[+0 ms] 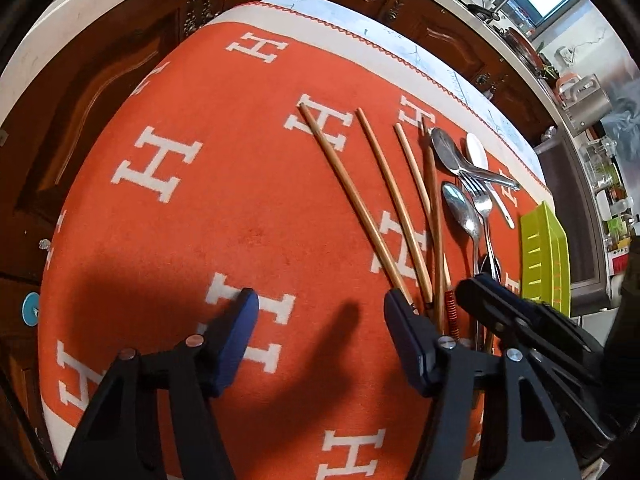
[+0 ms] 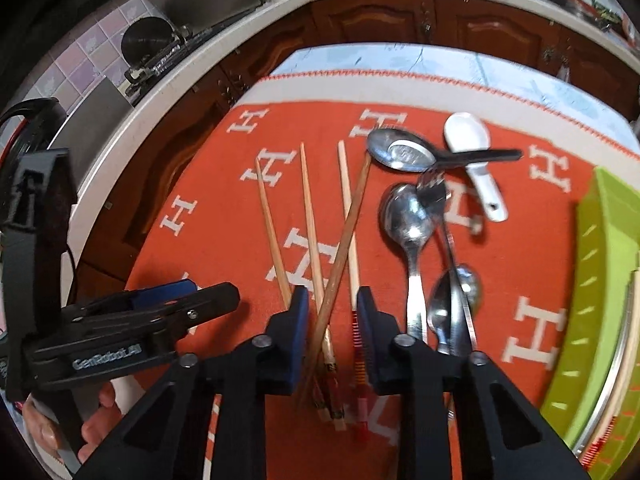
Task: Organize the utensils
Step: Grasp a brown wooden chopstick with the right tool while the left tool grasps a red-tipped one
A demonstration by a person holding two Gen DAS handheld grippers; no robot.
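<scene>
Left wrist view: the left tool [image 1: 324, 320] hangs released at the near edge of the surface. Its jaws are wide and only the orange cloth [image 1: 240, 208] lies between them. Its right-hand finger [image 1: 404, 332] sits just beside the near ends of the chopsticks [image 1: 360, 204]. It looks parked there as a stop or a helper rather than a picker.

The four chopsticks fan out from a bunched near end towards the far side, one darker stick crossing the paler ones. That bunching makes the near ends the sensible place to take several at once.

In the right wrist view, the right tool [image 2: 334, 316] is there, pointing steeply down with its jaws narrowed around those ends. A sliver of gap shows beside the pads, so I judge it not yet clenched, though the sticks are plainly between them.

Right of the chopsticks lie the metal spoons [image 2: 408, 220] and a fork [image 2: 434, 192], handles overlapping. A white ceramic spoon [image 2: 472, 140] lies farther off, under another spoon's dark handle. This tangle seems left for later.

At the far right stands the green tray [image 2: 600, 272], presumably the destination. Something long already lies in it, but blur hides what it is.
</scene>
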